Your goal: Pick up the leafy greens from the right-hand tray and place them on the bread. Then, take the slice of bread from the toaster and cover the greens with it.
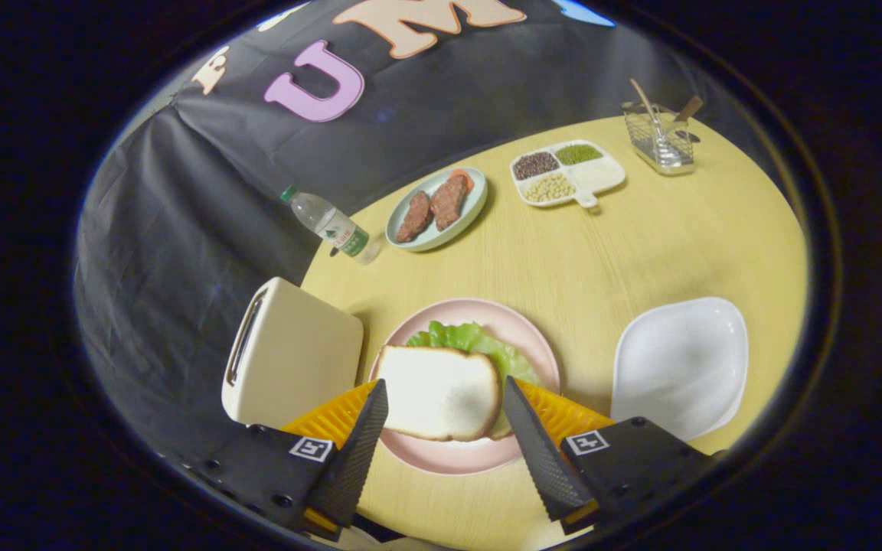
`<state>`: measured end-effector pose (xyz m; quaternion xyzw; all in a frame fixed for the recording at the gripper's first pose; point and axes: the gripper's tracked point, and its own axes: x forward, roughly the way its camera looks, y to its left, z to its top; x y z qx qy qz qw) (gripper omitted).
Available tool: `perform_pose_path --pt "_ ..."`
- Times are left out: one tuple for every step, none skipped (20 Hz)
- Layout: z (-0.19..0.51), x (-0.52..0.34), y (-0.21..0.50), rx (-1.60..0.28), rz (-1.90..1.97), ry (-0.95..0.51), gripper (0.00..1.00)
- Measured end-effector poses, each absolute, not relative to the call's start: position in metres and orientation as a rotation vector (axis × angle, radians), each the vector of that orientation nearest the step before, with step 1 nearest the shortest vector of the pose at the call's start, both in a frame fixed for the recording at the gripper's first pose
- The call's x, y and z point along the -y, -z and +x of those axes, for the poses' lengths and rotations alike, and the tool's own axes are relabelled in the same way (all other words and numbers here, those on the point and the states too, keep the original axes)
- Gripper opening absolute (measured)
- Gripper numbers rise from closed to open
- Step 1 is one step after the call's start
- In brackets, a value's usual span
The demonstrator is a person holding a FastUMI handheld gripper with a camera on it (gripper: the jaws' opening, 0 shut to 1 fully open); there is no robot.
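- Yellow wood-grain round surface [602, 260], carries everything.
- Cream toaster [295, 356] at the surface's left edge, just left of the pink plate, slot facing away to the left; slot contents cannot be told.
- White tray [682, 363] on the right, well apart from the pink plate, nothing on it.
- Pink plate [521, 325] just ahead of the fingers, centre.
- Gripper [445, 409] fingers spread wide, one tip at each side of the bread slice; left tip at or near the slice's left edge, right tip just off its right edge, actual contact cannot be told. Not clamped.
- Bread slice [437, 394] white, lying on top of the greens on the pink plate, between the fingers.
- Leafy greens [468, 340] under the slice, sticking out at its far side and right side.
- Light blue plate [472, 210] further back with two brown meat pieces [433, 208] and something orange behind them.
- White divided dish [602, 176] with beans and grains, far right of the blue plate.
- Wire basket [659, 141] at the far edge, sticks standing in it.
- Water bottle [328, 223], tilted, at the far-left edge near the blue plate.
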<state>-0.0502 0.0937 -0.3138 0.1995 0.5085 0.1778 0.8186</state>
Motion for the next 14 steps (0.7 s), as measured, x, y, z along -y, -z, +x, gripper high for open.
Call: perform_pose_path --pt "-0.047 -0.089 0.302 -1.037 0.403 -0.380 0.95" --pt "-0.042 -0.085 0.289 -0.984 0.383 -0.380 0.96" --pt "-0.038 -0.081 0.273 -0.928 0.361 -0.379 0.96" --pt "-0.035 -0.077 0.258 -0.876 0.336 -0.375 0.97" --pt "-0.032 -0.073 0.246 -0.831 0.310 -0.372 0.98" --pt "-0.033 -0.072 0.233 -0.785 0.283 -0.372 0.99" --pt "-0.032 -0.068 0.221 -0.744 0.251 -0.368 0.99" --pt "-0.031 -0.064 0.209 -0.704 0.215 -0.363 1.00" --pt "-0.031 -0.059 0.197 -0.664 0.181 -0.354 1.00" --pt "-0.030 -0.054 0.185 -0.624 0.154 -0.345 1.00" --pt "-0.030 -0.051 0.173 -0.587 0.132 -0.333 1.00" --pt "-0.032 -0.049 0.160 -0.549 0.116 -0.319 1.00" --pt "-0.029 -0.046 0.147 -0.490 0.100 -0.301 1.00" --pt "-0.028 -0.042 0.134 -0.436 0.076 -0.273 1.00"
